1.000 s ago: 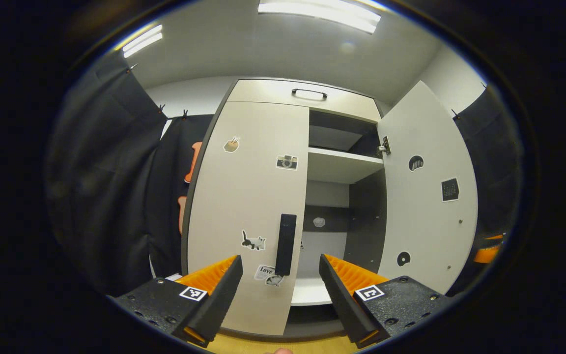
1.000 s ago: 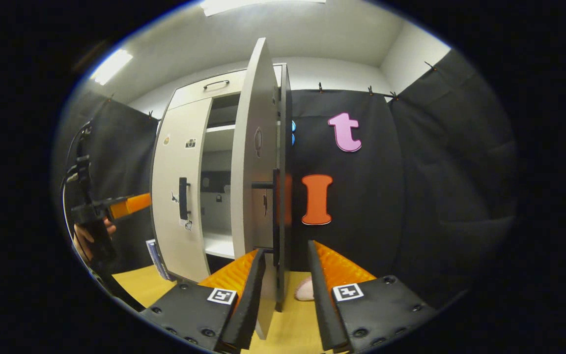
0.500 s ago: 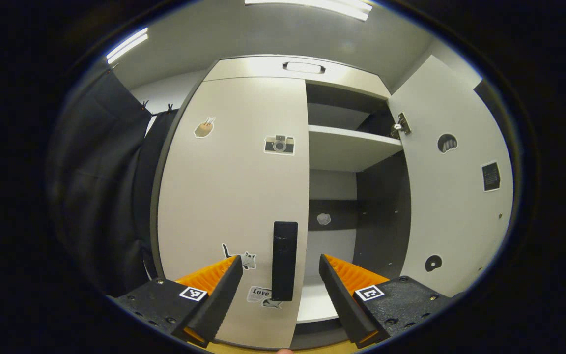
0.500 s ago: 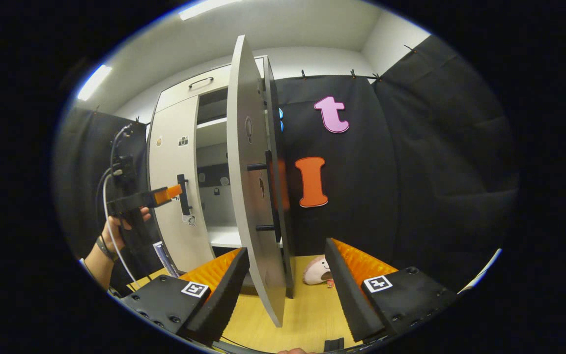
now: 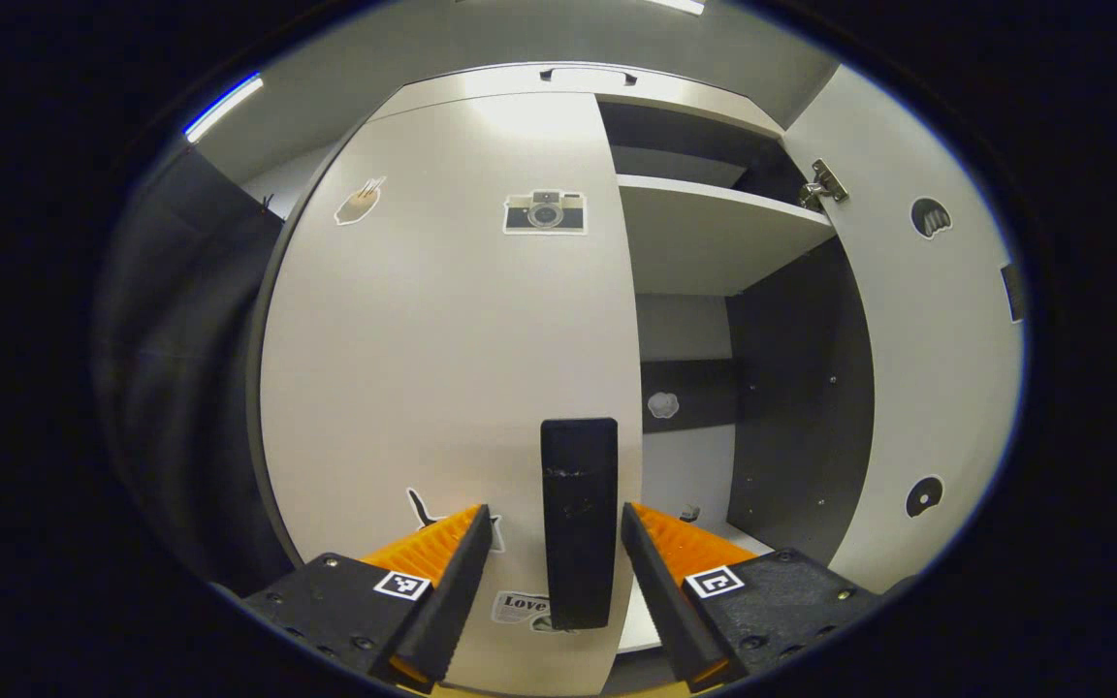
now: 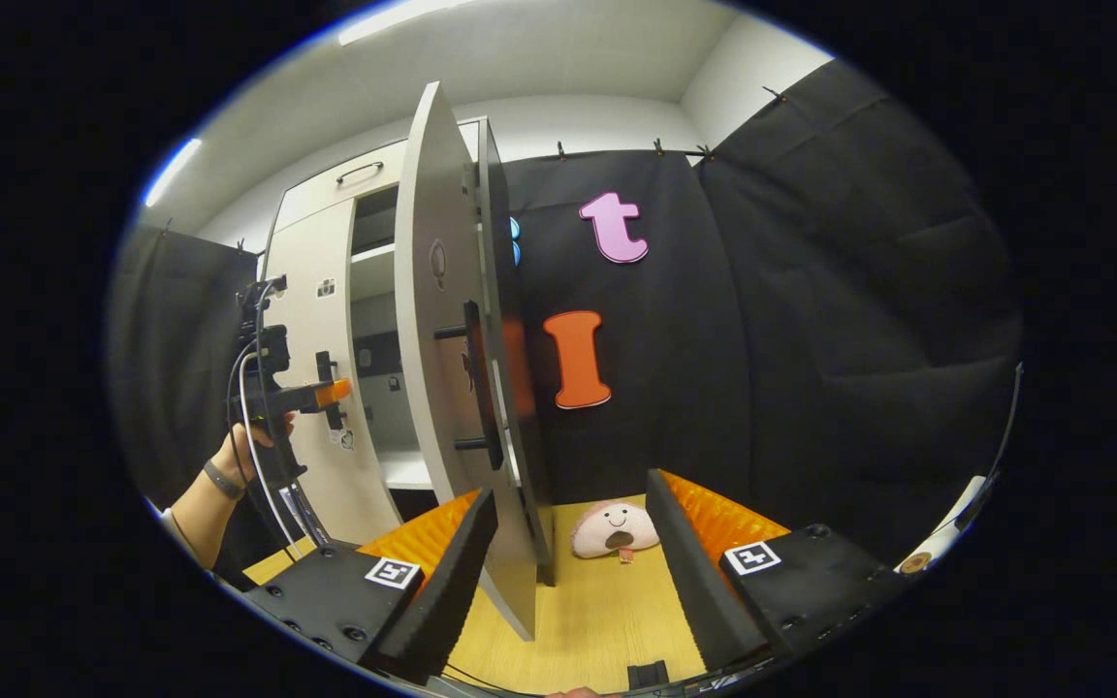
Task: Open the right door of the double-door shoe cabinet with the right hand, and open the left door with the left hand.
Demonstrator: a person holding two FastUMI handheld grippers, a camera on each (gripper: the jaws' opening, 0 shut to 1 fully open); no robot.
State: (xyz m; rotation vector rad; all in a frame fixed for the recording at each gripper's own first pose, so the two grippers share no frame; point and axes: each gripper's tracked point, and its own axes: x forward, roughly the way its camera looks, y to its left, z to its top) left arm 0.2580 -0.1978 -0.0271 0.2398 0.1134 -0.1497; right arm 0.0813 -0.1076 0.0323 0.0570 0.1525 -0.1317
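Left tool nearer "Love" sticker

Both grippers: black bodies with screw heads and a square black-and-white tag on each finger base, ribbed inner pads. Left gripper, seen from the right gripper view: black upright housing, pale cable looping down past the hand, dark wristband.
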